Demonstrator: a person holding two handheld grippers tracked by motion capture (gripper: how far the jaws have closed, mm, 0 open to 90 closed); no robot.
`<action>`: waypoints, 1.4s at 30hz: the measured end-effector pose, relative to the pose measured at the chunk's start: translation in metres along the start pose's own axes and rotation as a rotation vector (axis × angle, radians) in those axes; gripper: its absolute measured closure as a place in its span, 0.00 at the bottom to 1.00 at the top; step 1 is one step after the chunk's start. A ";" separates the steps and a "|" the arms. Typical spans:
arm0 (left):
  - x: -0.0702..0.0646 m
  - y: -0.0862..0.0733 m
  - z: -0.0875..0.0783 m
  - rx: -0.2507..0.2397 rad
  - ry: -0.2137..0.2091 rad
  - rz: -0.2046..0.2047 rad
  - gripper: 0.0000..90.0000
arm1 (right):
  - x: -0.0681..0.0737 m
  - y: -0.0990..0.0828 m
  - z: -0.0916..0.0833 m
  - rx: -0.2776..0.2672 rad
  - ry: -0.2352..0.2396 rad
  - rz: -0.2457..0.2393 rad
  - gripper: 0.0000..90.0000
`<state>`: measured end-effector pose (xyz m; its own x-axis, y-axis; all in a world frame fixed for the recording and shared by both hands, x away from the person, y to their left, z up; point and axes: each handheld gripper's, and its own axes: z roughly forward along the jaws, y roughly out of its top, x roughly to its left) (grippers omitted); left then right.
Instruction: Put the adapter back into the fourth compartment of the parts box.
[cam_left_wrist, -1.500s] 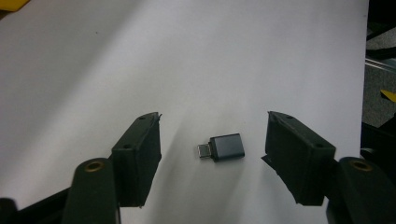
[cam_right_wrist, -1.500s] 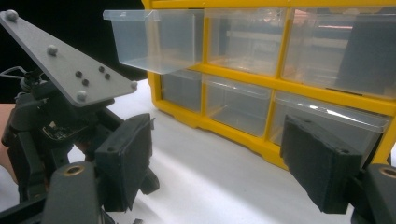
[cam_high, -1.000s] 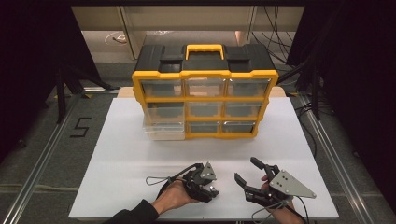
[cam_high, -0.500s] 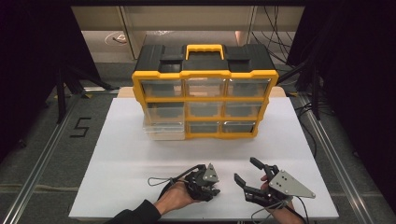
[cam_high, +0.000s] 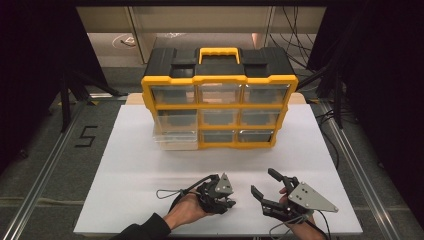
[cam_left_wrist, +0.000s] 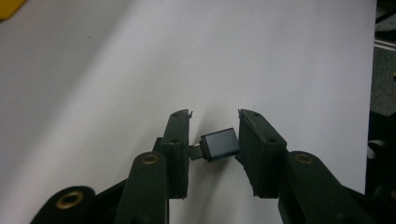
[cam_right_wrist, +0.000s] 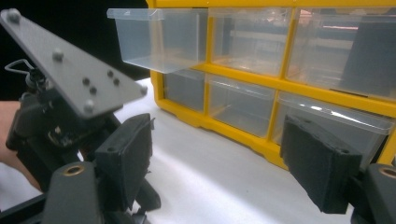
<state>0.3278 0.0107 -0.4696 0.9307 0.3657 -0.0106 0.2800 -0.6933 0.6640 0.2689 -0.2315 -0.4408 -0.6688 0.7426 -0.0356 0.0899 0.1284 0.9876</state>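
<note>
A small dark grey USB adapter (cam_left_wrist: 219, 144) lies crosswise between the jaws of my left gripper (cam_left_wrist: 215, 119), which is shut on it just above the white board. In the high view that left gripper (cam_high: 226, 201) sits near the board's front edge, at the middle. To its right my right gripper (cam_high: 263, 182) stands open with nothing between its pads (cam_right_wrist: 224, 158). Its jaws point toward the yellow and black drawer organizer (cam_high: 219, 100).
The organizer stands at the back of the white board (cam_high: 130, 165), its clear drawers facing me. Its bottom-left drawer (cam_high: 175, 140) is pulled out. In the right gripper view, the left gripper's grey plate (cam_right_wrist: 70, 70) sits at the left.
The left gripper's jaws have drawn closer together. Both hands stay where they were.
</note>
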 end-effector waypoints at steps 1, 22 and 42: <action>0.001 0.000 -0.002 -0.003 0.003 0.000 0.71 | 0.000 0.000 0.000 0.001 0.000 0.001 0.29; 0.008 0.006 -0.032 -0.120 0.044 -0.036 0.71 | 0.000 0.000 0.000 -0.005 -0.004 0.005 0.29; 0.013 0.015 -0.060 -0.217 0.072 -0.057 0.71 | 0.000 0.000 0.000 -0.006 -0.004 0.005 0.29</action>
<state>0.3299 0.0425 -0.4150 0.8936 0.4489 -0.0043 0.2669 -0.5236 0.8091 0.2690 -0.2319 -0.4405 -0.6656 0.7457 -0.0317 0.0886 0.1211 0.9887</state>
